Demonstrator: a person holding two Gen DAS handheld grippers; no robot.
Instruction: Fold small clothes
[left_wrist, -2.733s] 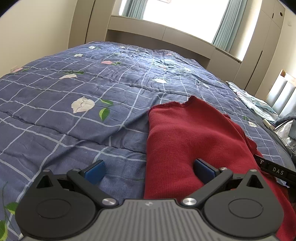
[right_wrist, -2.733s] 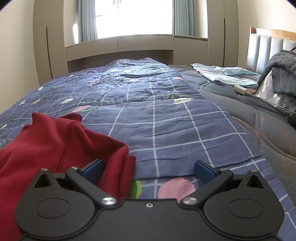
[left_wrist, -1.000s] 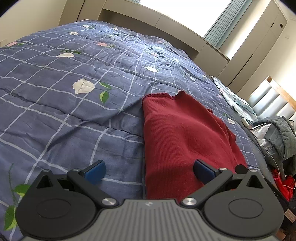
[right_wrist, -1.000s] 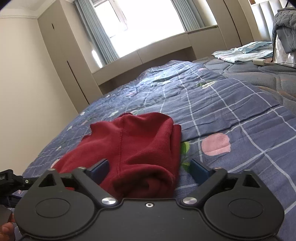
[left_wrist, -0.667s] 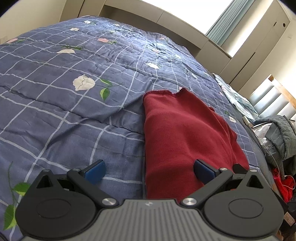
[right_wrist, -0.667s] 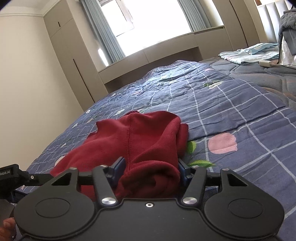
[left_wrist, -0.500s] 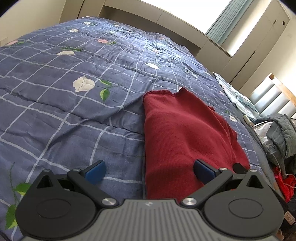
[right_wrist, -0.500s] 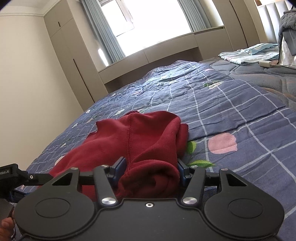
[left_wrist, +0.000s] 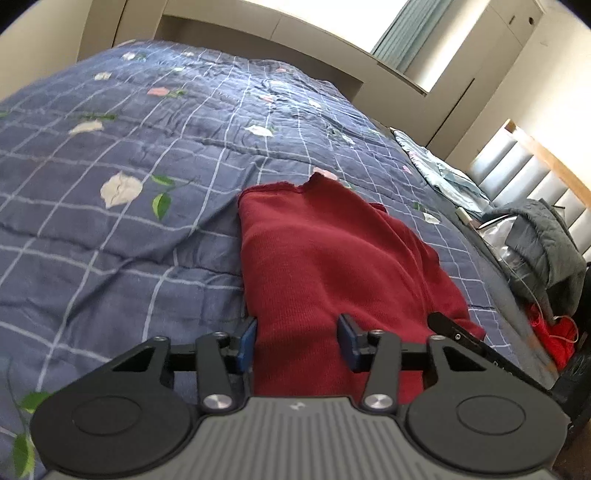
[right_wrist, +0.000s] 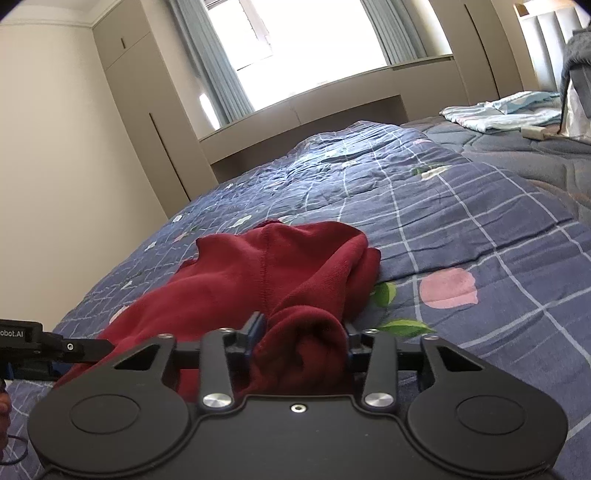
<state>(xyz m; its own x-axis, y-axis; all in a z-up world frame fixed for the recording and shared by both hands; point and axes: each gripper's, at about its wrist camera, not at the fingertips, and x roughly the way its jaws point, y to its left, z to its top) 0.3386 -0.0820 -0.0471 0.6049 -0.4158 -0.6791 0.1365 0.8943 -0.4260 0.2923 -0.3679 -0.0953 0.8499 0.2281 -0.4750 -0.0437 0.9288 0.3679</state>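
Note:
A dark red knit garment (left_wrist: 325, 258) lies on the blue checked floral quilt (left_wrist: 110, 155), its neckline at the far end. My left gripper (left_wrist: 298, 341) is shut on the near hem of the red garment, blue pads pressing the fabric from both sides. In the right wrist view the same garment (right_wrist: 266, 280) lies bunched, and my right gripper (right_wrist: 301, 341) is shut on a bunched fold of it at its near right edge. The left gripper's tip (right_wrist: 55, 347) shows at the far left of that view.
The quilt (right_wrist: 461, 221) stretches far towards a window ledge. A grey jacket (left_wrist: 546, 240) and red yarn-like stuff (left_wrist: 554, 332) sit at the right bedside. Folded light blue cloth (right_wrist: 498, 110) lies near the headboard. A wardrobe stands on the left wall.
My left gripper has closed on the garment's near hem; half a second ago its jaws stood wide open. My right gripper closed on the bunched fold earlier and still holds it.

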